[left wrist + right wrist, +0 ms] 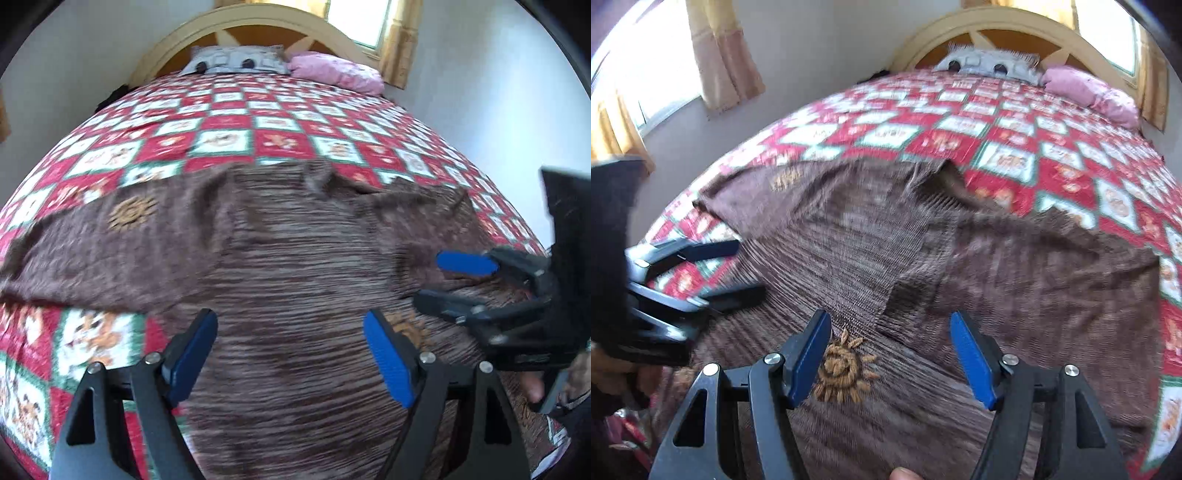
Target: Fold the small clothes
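Observation:
A brown striped knit garment (277,240) (997,266) lies spread on the bed, one part folded over the rest. It carries orange embroidered suns (844,365) (131,212). My left gripper (290,321) hovers over its near part, blue pads wide apart with only cloth below them. My right gripper (889,319) stands open over the garment beside a sun motif, gripping nothing. Each gripper shows in the other's view: the right one (439,282) at the right edge, the left one (738,271) at the left edge over the garment's border.
The bed wears a red, white and green checked quilt (221,122) (942,122). A grey pillow (236,61) and a pink pillow (332,72) lie by the arched headboard (258,18). Curtained windows (646,74) line the walls. A fingertip (905,472) shows at the bottom.

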